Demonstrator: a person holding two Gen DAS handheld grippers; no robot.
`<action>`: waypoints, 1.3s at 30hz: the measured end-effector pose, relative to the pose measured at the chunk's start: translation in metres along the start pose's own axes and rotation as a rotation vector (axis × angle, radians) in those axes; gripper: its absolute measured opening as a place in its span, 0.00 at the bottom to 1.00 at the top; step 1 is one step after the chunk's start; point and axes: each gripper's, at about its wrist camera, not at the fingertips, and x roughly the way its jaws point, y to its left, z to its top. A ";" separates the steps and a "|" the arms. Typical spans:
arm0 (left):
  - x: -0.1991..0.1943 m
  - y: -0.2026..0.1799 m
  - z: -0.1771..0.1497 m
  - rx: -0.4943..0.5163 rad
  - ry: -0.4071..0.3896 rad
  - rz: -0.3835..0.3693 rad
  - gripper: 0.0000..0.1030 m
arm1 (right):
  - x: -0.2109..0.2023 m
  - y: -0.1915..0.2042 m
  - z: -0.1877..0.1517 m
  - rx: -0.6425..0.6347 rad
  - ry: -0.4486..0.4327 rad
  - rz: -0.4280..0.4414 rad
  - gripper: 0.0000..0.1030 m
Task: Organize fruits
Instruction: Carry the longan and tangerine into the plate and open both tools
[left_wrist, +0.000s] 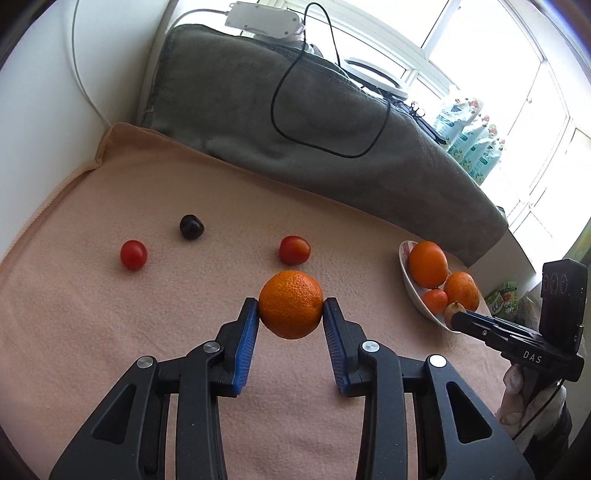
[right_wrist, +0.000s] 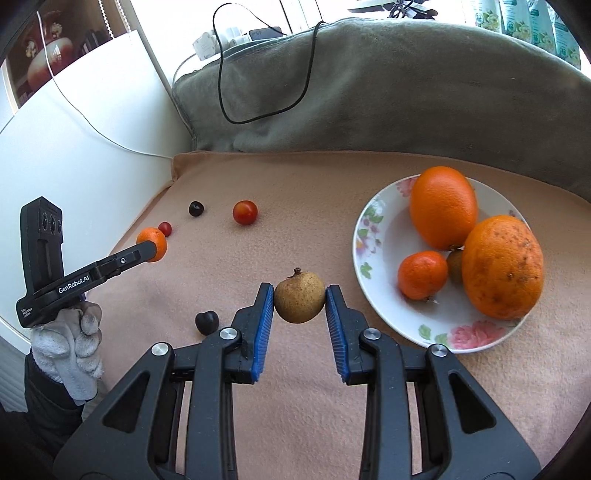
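The left gripper (left_wrist: 291, 309) has its jaws clamped on a small tangerine (left_wrist: 291, 304) with dimpled, glossy orange peel, the ribbed blue pads (left_wrist: 246, 347) pressing its two sides; in the right wrist view this gripper reaches in from 9 o'clock, held by a hand in a pale knitted glove (right_wrist: 74, 339), with the tangerine raised above the peach-coloured fleecy blanket (left_wrist: 110, 332) that covers the worktop. The right gripper (right_wrist: 299, 297) has its jaws closed around a small round brown fruit (right_wrist: 299, 297) with dull, speckled skin and a dry stub on top, just left of the plate (right_wrist: 373, 236), at about 9 o'clock from it. The plate is white glazed china with pink flowers on its rim and holds a large smooth oval orange (right_wrist: 443, 206), a rougher spotted orange (right_wrist: 502, 266), a small tangerine (right_wrist: 422, 275), and a brownish fruit (right_wrist: 455, 264) half hidden between them. Loose on the blanket in the left wrist view lie two shiny red cherry tomatoes, one at 10 o'clock from the held tangerine (left_wrist: 133, 254) and one just beyond it at 12 o'clock (left_wrist: 294, 250), with a dark, glossy cherry (left_wrist: 191, 226) between and behind them. Another dark cherry (right_wrist: 206, 322) lies just left of the right gripper's left finger. Behind the blanket rises a grey plush cushion (left_wrist: 295, 110) with a black cable (left_wrist: 332, 92) looped over it.
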 end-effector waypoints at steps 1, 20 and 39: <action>0.003 -0.005 0.001 0.007 0.004 -0.010 0.33 | -0.004 -0.004 -0.002 0.005 -0.009 -0.012 0.30; 0.056 -0.097 0.014 0.133 0.061 -0.137 0.33 | -0.028 -0.056 -0.024 0.086 -0.046 -0.111 0.30; 0.105 -0.152 0.029 0.221 0.124 -0.191 0.33 | -0.020 -0.037 -0.015 -0.056 -0.064 -0.227 0.30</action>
